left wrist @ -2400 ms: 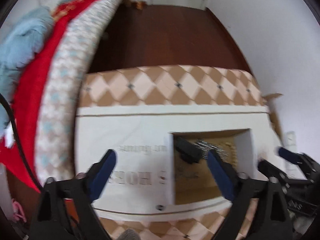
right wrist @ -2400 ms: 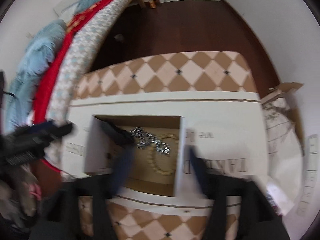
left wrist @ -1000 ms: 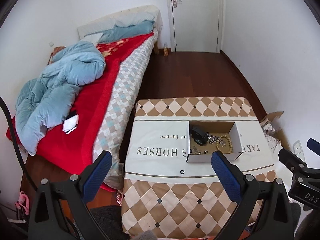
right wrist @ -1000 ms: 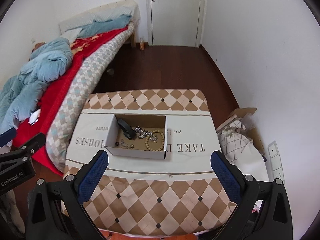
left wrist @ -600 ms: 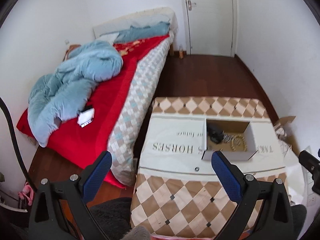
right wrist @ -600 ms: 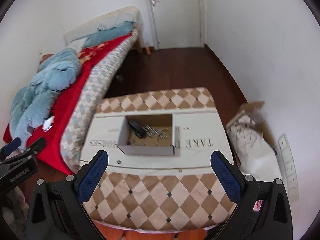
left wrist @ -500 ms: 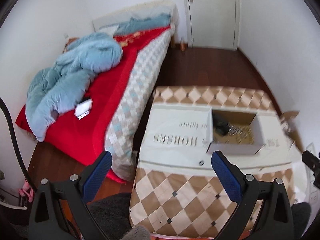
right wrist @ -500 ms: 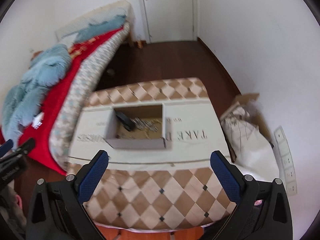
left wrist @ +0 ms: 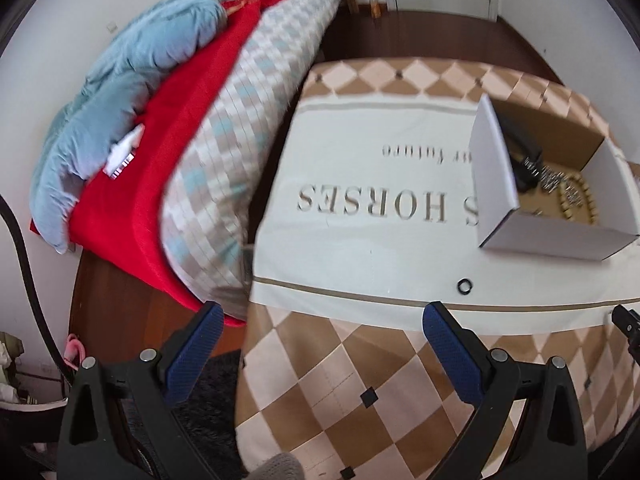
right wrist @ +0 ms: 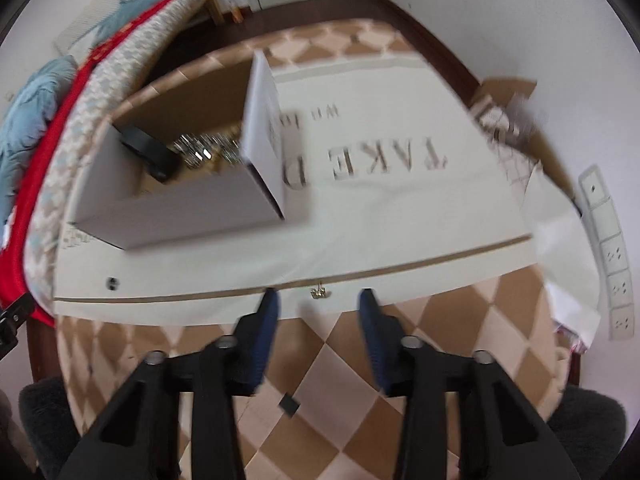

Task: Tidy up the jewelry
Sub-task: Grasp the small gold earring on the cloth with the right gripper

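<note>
A black ring (left wrist: 464,285) and a small gold earring (right wrist: 319,292) lie loose — outside the open box (left wrist: 496,216) of jewelry.

Two hand-held grippers, matt black plastic throughout. On the left gripper (left wrist: 322,322): triangular black finger frames with cut-out windows, each capped by a round silver screw head, and fingers (left wrist: 195,347) faced with dark blue, finely dimpled pads. A thick black cable (left wrist: 24,264) curving down the left edge. A grey gloved knuckle (left wrist: 278,466) at the bottom edge. On the right gripper (right wrist: 318,300): the same black frames, silver screws, and blue pads (right wrist: 374,330), blurred.
</note>
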A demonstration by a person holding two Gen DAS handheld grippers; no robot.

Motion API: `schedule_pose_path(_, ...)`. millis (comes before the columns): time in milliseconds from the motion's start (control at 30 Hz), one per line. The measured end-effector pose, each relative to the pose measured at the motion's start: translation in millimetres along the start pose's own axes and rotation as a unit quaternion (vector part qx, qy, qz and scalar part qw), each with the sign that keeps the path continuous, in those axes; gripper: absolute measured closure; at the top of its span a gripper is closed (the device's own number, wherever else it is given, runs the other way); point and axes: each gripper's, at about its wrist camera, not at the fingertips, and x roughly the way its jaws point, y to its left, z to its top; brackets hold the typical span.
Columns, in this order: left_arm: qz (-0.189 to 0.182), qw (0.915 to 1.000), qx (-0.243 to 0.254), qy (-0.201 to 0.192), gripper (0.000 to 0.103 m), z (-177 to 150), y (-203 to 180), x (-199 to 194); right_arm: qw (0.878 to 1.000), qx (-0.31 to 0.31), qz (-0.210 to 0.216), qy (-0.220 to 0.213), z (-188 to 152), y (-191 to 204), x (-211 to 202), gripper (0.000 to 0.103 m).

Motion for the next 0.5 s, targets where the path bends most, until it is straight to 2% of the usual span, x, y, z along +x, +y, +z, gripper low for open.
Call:
schedule_pose_path(67, -0.003, 0.9999, -0.001, 0.011, 0.001, 0, -3, 10, 1.000, 0.002, -0.003, -0.001, -2, 0, 12, 0.067)
schedule_pose_path(100, -0.005, 0.9999, 0.000, 0.014, 0.001, 0, -4, 14, 1.000, -0.005, -0.008, -0.016, -3, 2, 12, 0.068)
schedule_pose_path(200, -0.009, 0.9998, 0.005, 0.018, 0.001, 2, -9, 22, 0.999, -0.014, -0.017, -0.027, -4, 7, 15, 0.078)
schedule_pose_path(233, -0.010, 0.9998, 0.007, 0.017, 0.001, 3, -11, 22, 0.999, -0.017, -0.021, -0.029, -5, 8, 16, 0.089)
schedule_pose_path(267, -0.011, 0.9998, 0.010, 0.016, 0.001, 3, -13, 22, 0.999, -0.018, -0.020, -0.032, -6, 8, 15, 0.094)
schedule_pose_path(367, -0.014, 0.9997, 0.018, 0.013, 0.001, 3, -20, 22, 0.999, -0.008, -0.003, -0.041, -8, 3, 11, 0.094)
schedule_pose_path(500, -0.022, 0.9995, 0.020, 0.014, 0.001, 0, -26, 20, 0.996, 0.050, 0.052, -0.046, -6, -17, 3, 0.094)
